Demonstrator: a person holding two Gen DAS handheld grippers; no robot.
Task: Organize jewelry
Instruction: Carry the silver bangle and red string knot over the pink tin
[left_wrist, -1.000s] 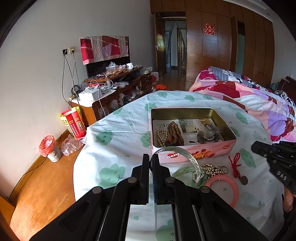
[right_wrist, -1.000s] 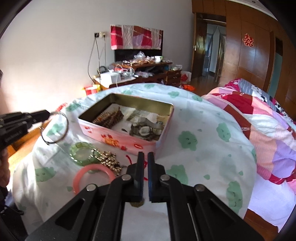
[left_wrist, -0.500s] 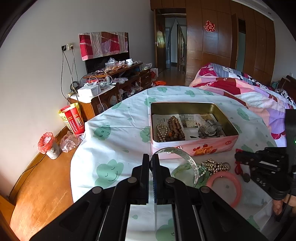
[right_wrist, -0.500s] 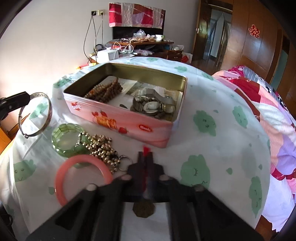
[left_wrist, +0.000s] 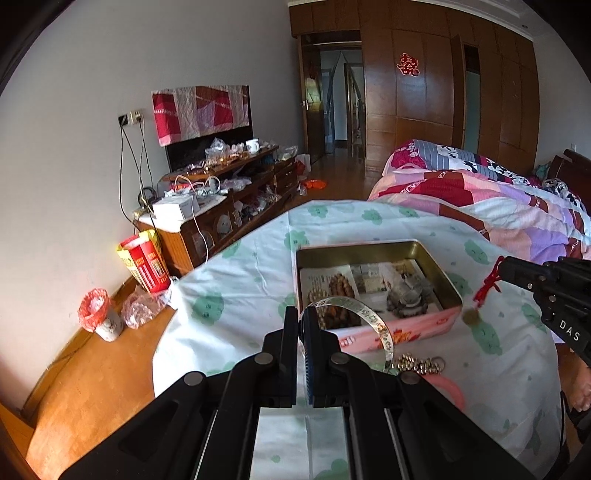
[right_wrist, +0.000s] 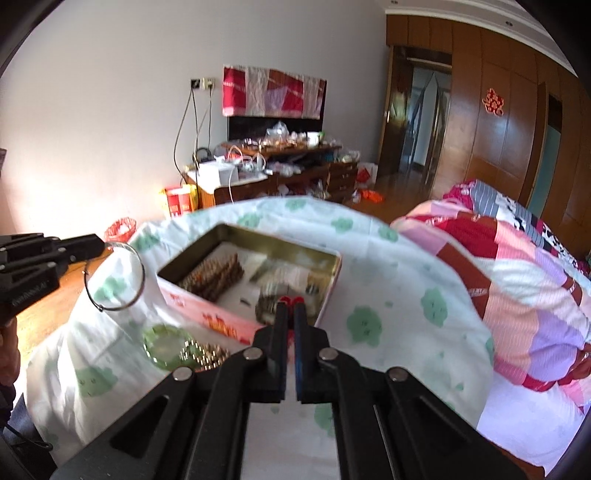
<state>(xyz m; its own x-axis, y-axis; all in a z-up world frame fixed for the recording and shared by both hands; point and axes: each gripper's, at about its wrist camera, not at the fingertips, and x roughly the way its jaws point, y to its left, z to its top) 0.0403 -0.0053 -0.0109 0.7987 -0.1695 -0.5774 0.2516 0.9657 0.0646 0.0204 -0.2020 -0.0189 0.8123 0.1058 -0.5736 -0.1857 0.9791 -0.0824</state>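
Two hand-held grippers (left_wrist: 301, 325) (right_wrist: 290, 310), seemingly each gripping jewelry.

Tin (right_wrist: 207, 312) contents motion-blurred, pink bangle (left_wrist: 452, 389) half hidden behind left tongs (left_wrist: 301, 325)

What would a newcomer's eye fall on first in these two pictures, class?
First the open pink tin in the middle of the table, with beads and other trinkets inside. Next the silver bangle pinched in the left gripper, held up in the air to the left of the tin. Then the red cord with its coin charm, hanging from the right gripper beside the tin's right end.
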